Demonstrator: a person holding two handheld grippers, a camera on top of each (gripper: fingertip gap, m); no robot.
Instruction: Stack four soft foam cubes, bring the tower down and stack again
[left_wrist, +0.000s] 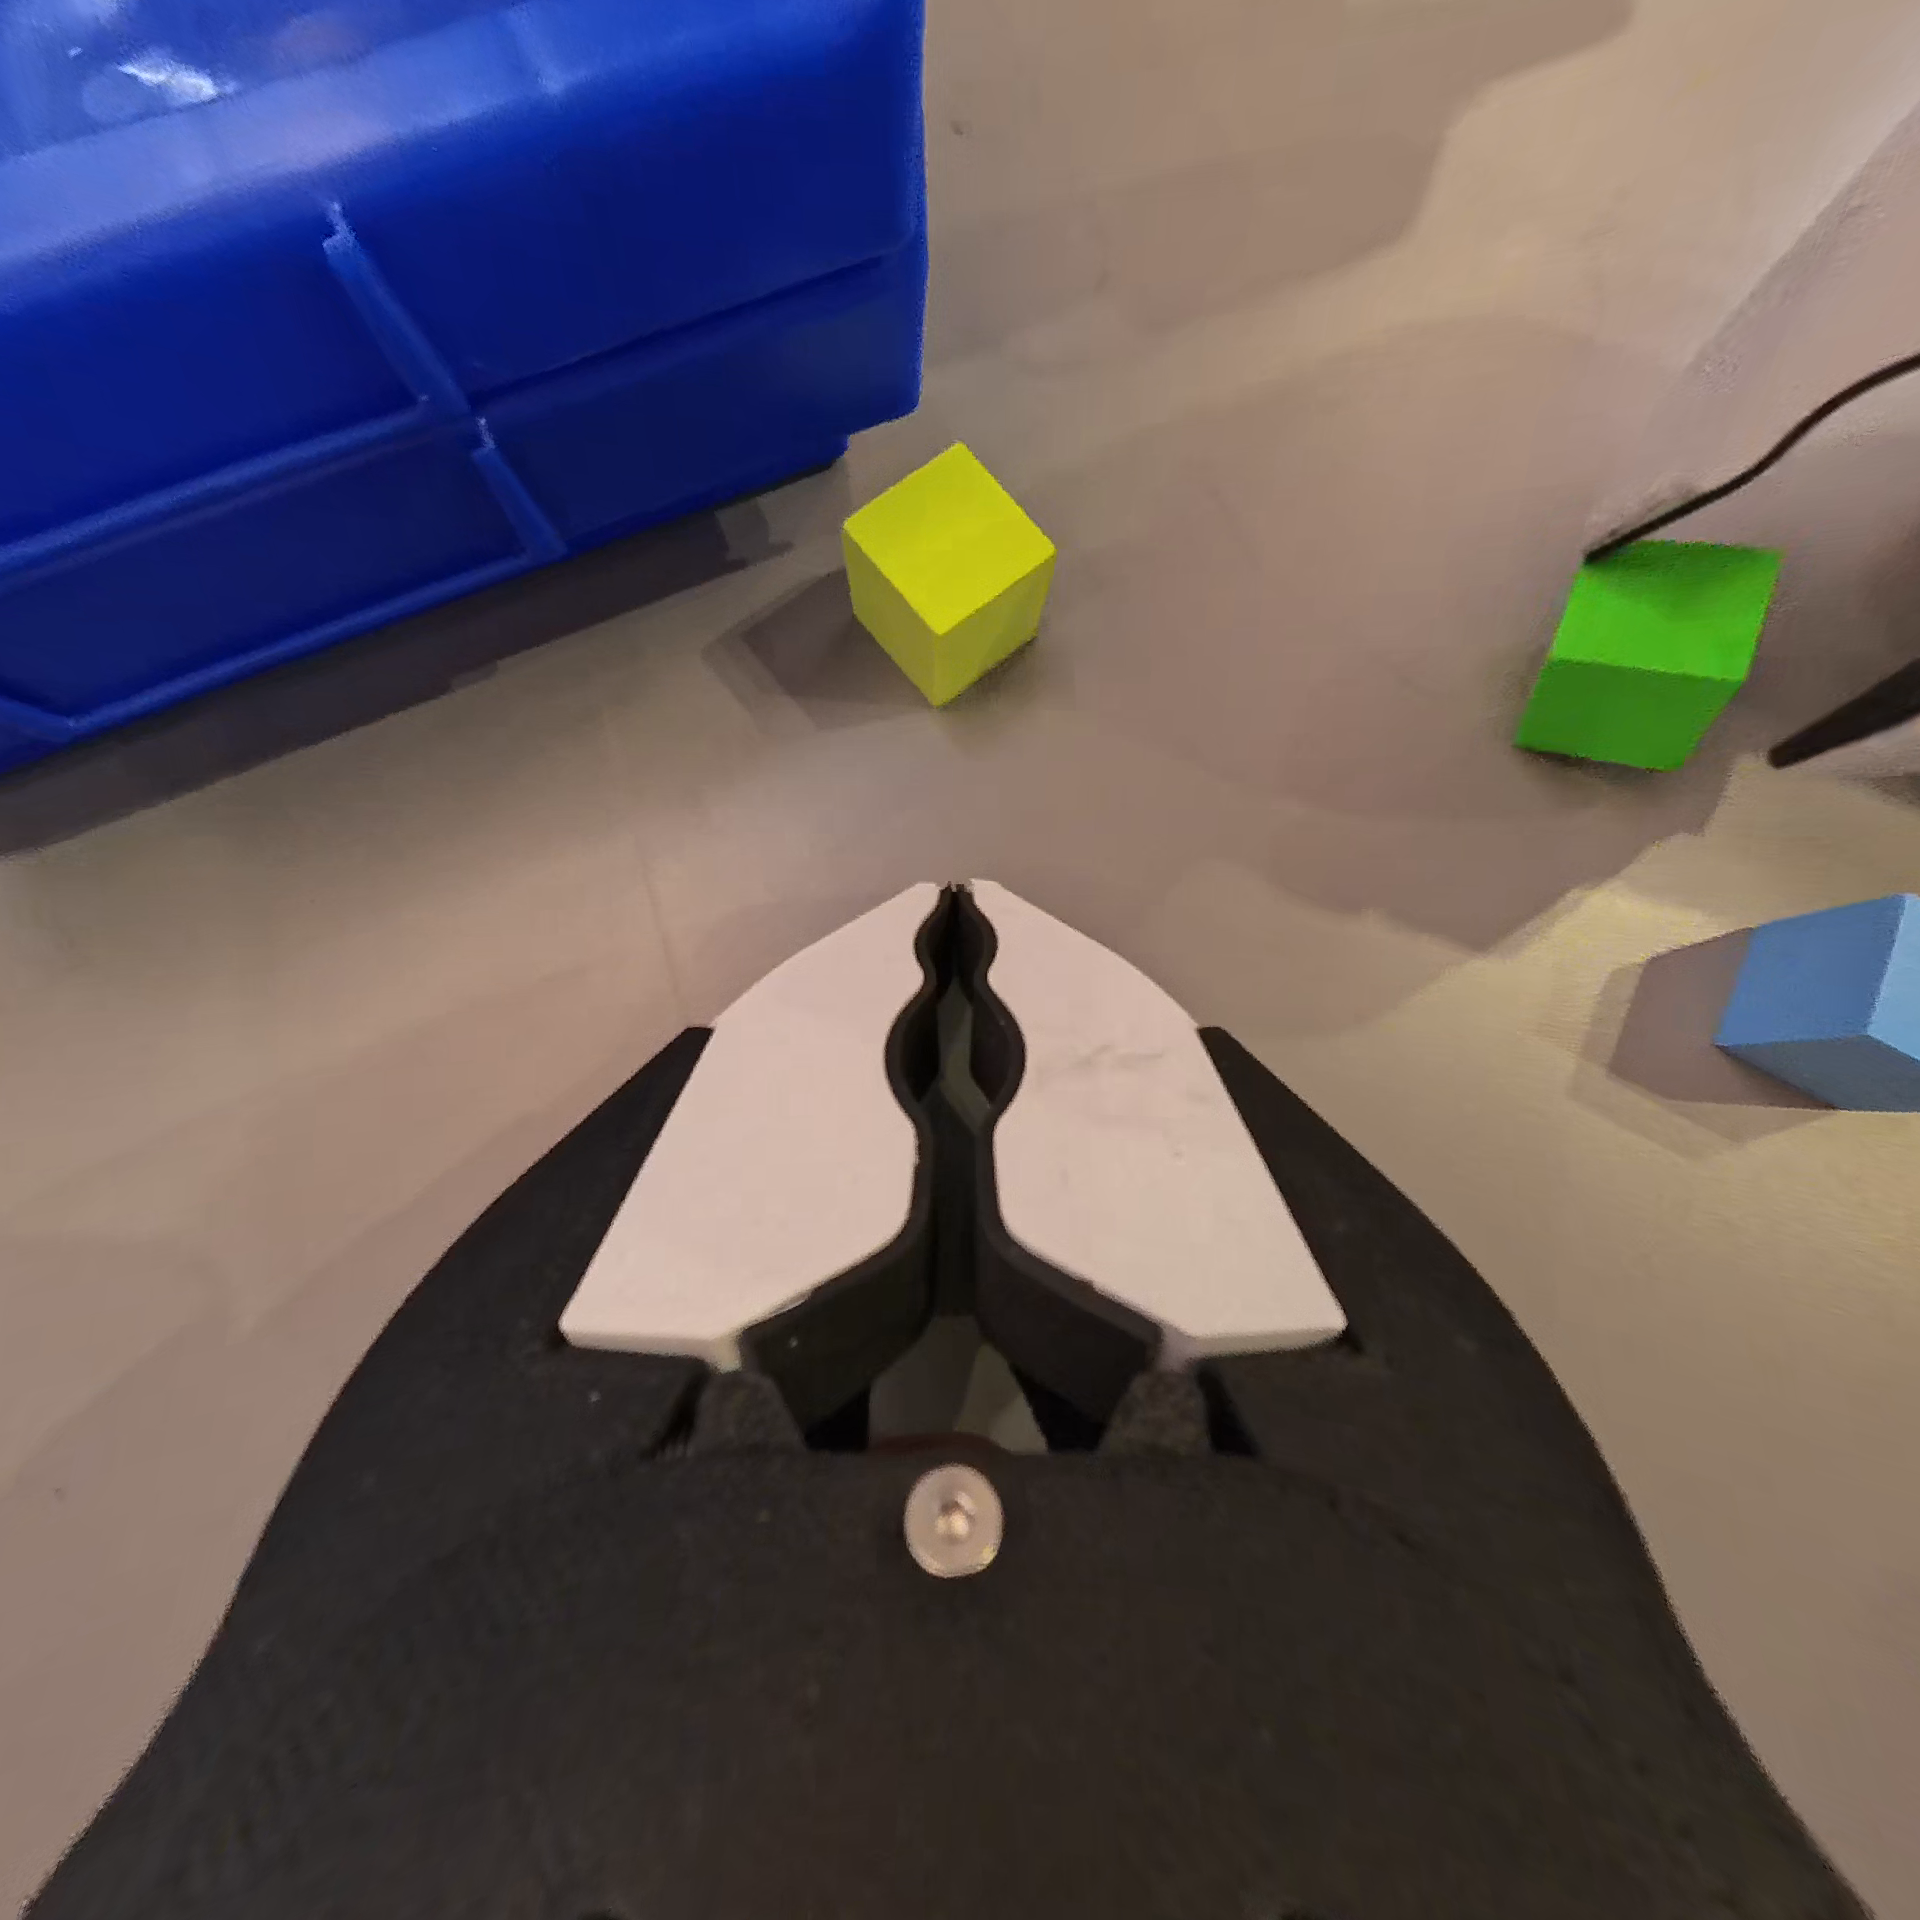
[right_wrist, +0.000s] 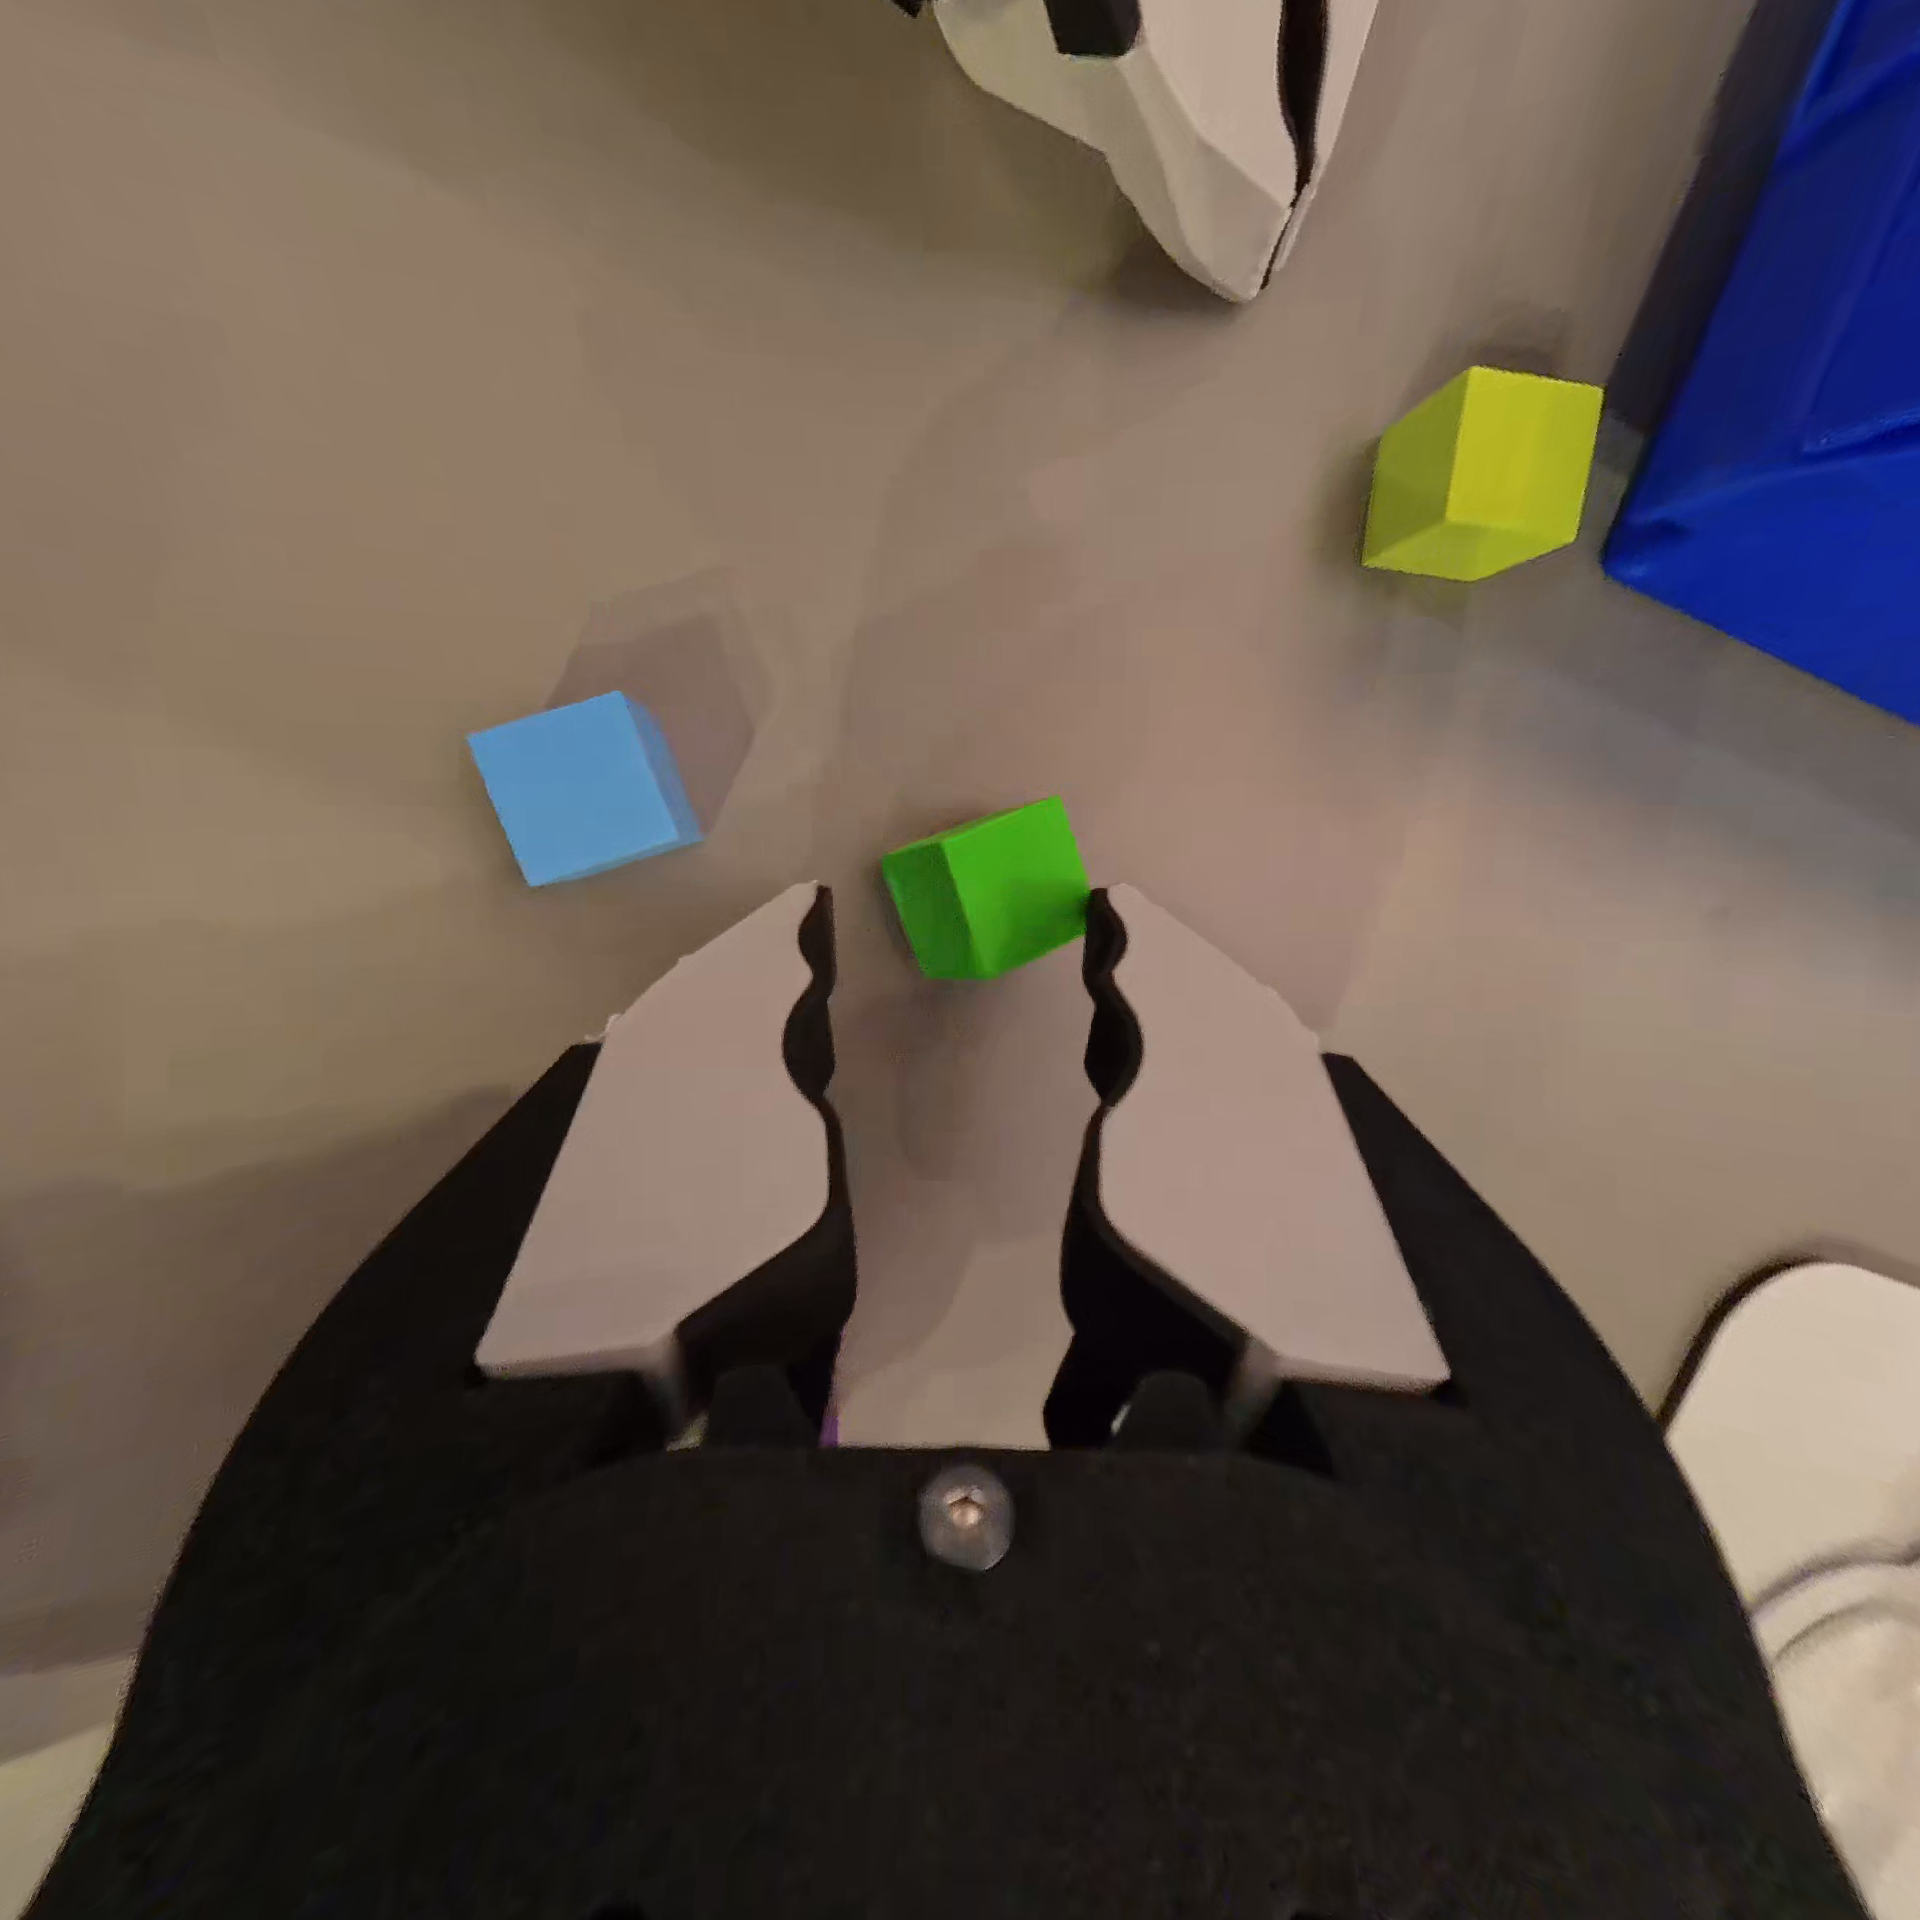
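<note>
My left gripper (left_wrist: 954, 888) is shut with nothing between its pads and hovers over the grey table. It also shows at the top of the right wrist view (right_wrist: 1252, 275). A yellow-green cube (left_wrist: 948, 571) lies ahead of it by the blue bin. My right gripper (right_wrist: 958, 896) is open above a green cube (right_wrist: 997, 873). The cube sits at its fingertips: the right pad (right_wrist: 1101, 925) is at the cube's corner, and the left pad (right_wrist: 816, 925) stands apart from it. A light blue cube (right_wrist: 582, 790) lies to the left. The yellow-green cube (right_wrist: 1481, 478) lies far right.
A big blue plastic bin (left_wrist: 416, 312) fills the left wrist view's upper left and shows at the right edge of the right wrist view (right_wrist: 1787, 416). The green cube (left_wrist: 1652, 655) and the light blue cube (left_wrist: 1839, 1003) lie at right. A black cable (left_wrist: 1766, 468) runs there. A white object (right_wrist: 1808, 1455) sits at bottom right. Left tips to right tips: about 12 cm. The light blue cube (right_wrist: 582, 790) sits 4 cm or so from the ends of my right fingers.
</note>
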